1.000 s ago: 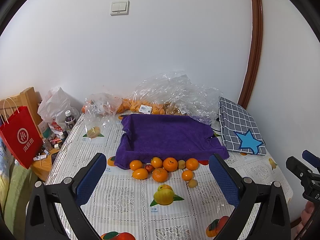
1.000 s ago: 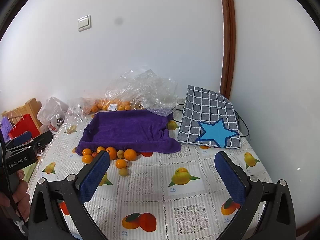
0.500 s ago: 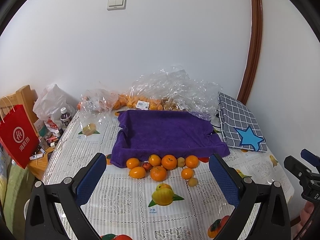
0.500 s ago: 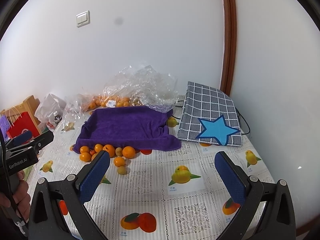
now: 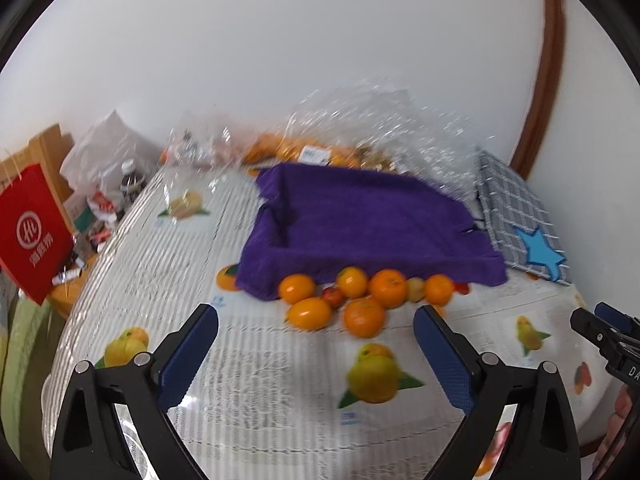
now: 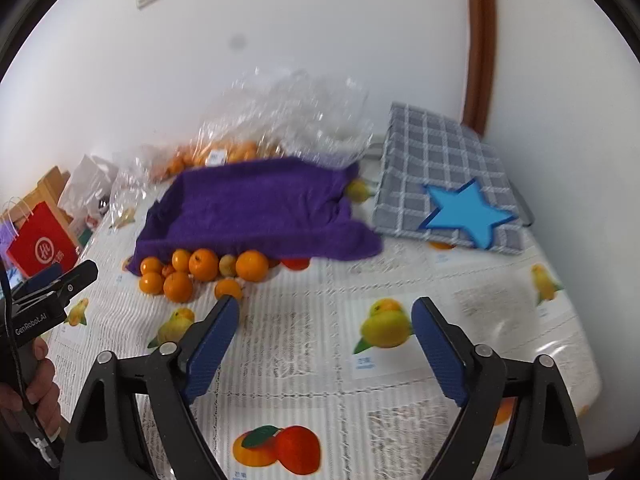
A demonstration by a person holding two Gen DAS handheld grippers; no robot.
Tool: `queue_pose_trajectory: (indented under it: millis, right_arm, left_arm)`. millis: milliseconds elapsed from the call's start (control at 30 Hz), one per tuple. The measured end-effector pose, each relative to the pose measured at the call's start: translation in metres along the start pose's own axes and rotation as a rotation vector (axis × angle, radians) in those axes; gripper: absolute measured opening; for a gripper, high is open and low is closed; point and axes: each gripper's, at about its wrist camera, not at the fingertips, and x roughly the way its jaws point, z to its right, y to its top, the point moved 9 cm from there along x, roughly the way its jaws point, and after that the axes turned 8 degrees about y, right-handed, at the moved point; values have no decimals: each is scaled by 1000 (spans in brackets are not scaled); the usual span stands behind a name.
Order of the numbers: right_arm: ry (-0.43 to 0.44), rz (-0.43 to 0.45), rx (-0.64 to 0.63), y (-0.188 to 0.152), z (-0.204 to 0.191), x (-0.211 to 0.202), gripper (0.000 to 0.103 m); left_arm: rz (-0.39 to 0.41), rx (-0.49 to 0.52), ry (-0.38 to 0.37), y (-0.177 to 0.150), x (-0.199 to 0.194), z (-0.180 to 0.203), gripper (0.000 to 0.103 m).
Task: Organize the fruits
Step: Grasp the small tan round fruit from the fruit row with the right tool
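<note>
- Orange fruits (image 5: pixel 352 296) lie in a loose cluster on the tablecloth (image 5: pixel 240 380), pressed against the near edge of a purple towel (image 5: pixel 360 224) that is draped over something tray-shaped.
- I count several oranges, with a small reddish fruit (image 5: pixel 334 295) and a pale yellowish one (image 5: pixel 416 289) tucked among them.
- From my right wrist camera, one orange (image 6: pixel 228 289) sits apart from the rest, just beyond the tip of my right gripper's left finger.
- My left gripper (image 5: pixel 316 320) hangs above the cloth with its jaws spread wide and nothing between them; the cluster lies just ahead of the fingertips.
- My right gripper (image 6: pixel 325 314) is likewise spread wide and holds nothing, over a printed fruit picture on the cloth.
- Behind the towel I see clear plastic bags (image 5: pixel 360 120) with more oranges inside.
- A grey checked cushion with a blue star (image 6: pixel 444 184) lies to the right of the towel.
- A red paper bag (image 5: pixel 32 236) stands off the table's left edge.
</note>
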Motion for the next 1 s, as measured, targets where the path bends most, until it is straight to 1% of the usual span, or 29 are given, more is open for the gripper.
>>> queue_pose_trajectory:
  millis: [67,100,167,200,267,300,367,400,500,567,633,700,767,800,867,900,1000]
  right_arm:
    - [21,-19,-12,-4,-5,15,81]
    - [33,-41,-19,-8,-9,25,79]
    - [56,-71,-28,-15,-16,42,72]
    - [74,-83,-39,-20,-22,51,70]
    - [101,-101,-62,-28,-35,66,62]
    - [113,-106,-67,-31,-40,72,61]
    - [148,-115,-78,-37,-51,83,55]
    - [167,-121,-78,-40,-56,90,54]
    - [187,-124,-86,-43,-67,104,50]
    - [196,-127,-101,-44,-75,113,48]
    - [194,-136,-110,-46,-78,119,46]
    - [197,-147,-106,-47,-79,127,41]
    - [204,-163,-92,-49,-80,135,35]
    - [203,-165,-90,-50,-80,138,34]
    - [194,-152,-107,-49,-81,139,26]
    - [193,-157,-128,-50,-82,139,26]
    - [179,-135,-167,-50,-80,133,26]
  left_arm:
    - [-16,-5,16,-6,12,-9,97]
    - [-25,-7,26,-9,17,-14,95]
    - [-42,-14,39,-16,28,-22,91]
    - [-53,-20,41,-18,33,-26,88]
    - [-75,-36,40,-25,42,-33,85]
    - [-86,-40,40,-28,47,-37,84]
    - [-104,-47,29,-33,54,-43,78]
    - [-114,-46,26,-35,59,-47,75]
    - [-123,-29,43,-41,68,-55,73]
    - [-138,-31,29,-45,72,-59,72]
    - [-152,-48,9,-48,76,-62,68]
    - [-158,-60,-7,-51,78,-63,63]
    - [-164,-58,-14,-52,82,-62,63]
    - [-166,-56,-21,-52,83,-60,63]
    - [-164,-54,-52,-51,85,-54,63]
    - [-162,-54,-72,-51,86,-50,63]
    - [-149,-39,-113,-48,87,-34,63]
